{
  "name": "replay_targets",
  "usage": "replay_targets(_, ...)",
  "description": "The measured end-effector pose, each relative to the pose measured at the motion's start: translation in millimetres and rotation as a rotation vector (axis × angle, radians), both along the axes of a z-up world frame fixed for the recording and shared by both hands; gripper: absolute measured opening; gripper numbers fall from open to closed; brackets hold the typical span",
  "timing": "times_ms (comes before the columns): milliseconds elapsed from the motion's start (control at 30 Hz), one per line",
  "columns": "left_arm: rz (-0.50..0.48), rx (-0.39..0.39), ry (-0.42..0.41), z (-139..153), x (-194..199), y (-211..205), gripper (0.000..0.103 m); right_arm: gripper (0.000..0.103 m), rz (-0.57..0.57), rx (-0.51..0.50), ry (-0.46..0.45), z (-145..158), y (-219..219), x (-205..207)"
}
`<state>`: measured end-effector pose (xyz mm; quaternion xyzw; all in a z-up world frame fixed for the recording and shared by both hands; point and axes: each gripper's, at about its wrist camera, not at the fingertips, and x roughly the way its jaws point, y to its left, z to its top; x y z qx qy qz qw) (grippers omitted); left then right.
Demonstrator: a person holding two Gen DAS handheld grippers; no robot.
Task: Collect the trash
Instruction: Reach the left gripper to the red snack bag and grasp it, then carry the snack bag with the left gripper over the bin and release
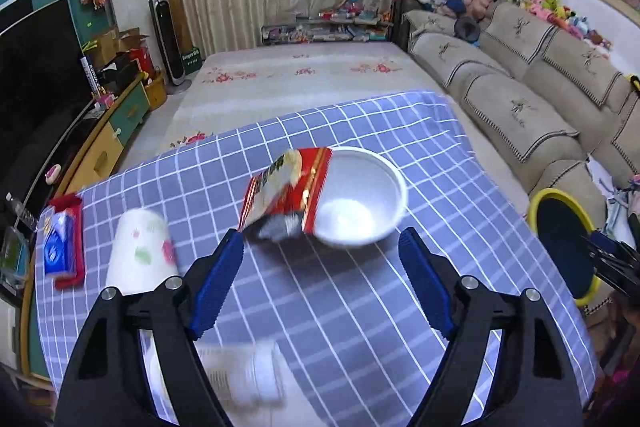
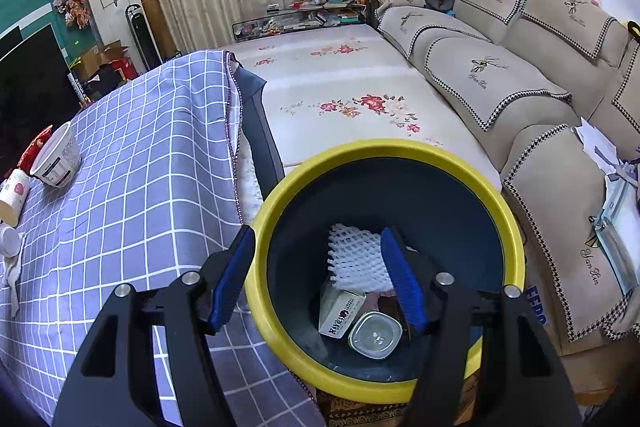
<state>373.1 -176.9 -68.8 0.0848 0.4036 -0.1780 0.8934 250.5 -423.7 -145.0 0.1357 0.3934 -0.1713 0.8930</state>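
Left gripper (image 1: 320,259): jaws stand wide apart and hold nothing; only bare cloth (image 1: 360,327) lies between the pads. It hangs above the table, pointing down toward the bowl (image 1: 360,195), which I take as the landmark.

Step in hand, as judged: the approach to the next piece of trash on the table. The bowl lies tilted just beyond the fingertips, its mouth toward the camera. A red wrapper (image 1: 280,191) sits against the bowl's left rim, partly overlapping it. A paper cup (image 1: 140,251) lies on its side well left of the bowl, outside the left finger. A blurred white container (image 1: 244,375) lies on the near side of the bowl, under the gripper body.

Next move, as judged: advance and lower until the pads straddle the wrapper or the bowl's rim, then close. The wrapper is light and may slip; the bowl may roll.

Right gripper (image 2: 318,259): jaws partly open, empty, poised over the bin (image 2: 380,155), which stands right of the bowl beside the table. The bin already holds foam netting (image 2: 356,255), a small box (image 2: 340,311) and a clear tub (image 2: 374,335).
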Motion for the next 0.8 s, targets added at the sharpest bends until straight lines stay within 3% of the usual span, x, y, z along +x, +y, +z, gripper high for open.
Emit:
replay_targets(67,0.001,0.026,0.025,-9,17,-6,0.076,0.062,-0.002,0.002,-0.002,1,-1,1)
replay_targets(167,0.011,0.044,0.043,-18,35,-9,0.063,0.062,-0.007,0.002,-0.003,1,-3,1)
replay_targets(267,0.021,0.040,0.052,-23,48,-7,0.043,0.062,-0.010,0.003,-0.001,0,-6,1)
replay_targets(333,0.026,0.033,0.066,-25,55,-6,0.020,0.062,-0.012,0.007,-0.003,0,-8,1)
replay_targets(400,0.028,0.023,0.054,-22,56,-2,0.010,0.062,-0.012,0.012,-0.008,0,-10,1)
replay_targets(600,0.041,0.038,-0.090,15,34,5,0.005,0.062,0.007,0.016,-0.025,4,-5,-1)
replay_targets(800,-0.074,0.021,-0.150,60,-27,-21,0.005,0.062,0.008,0.005,-0.061,16,-7,-15)
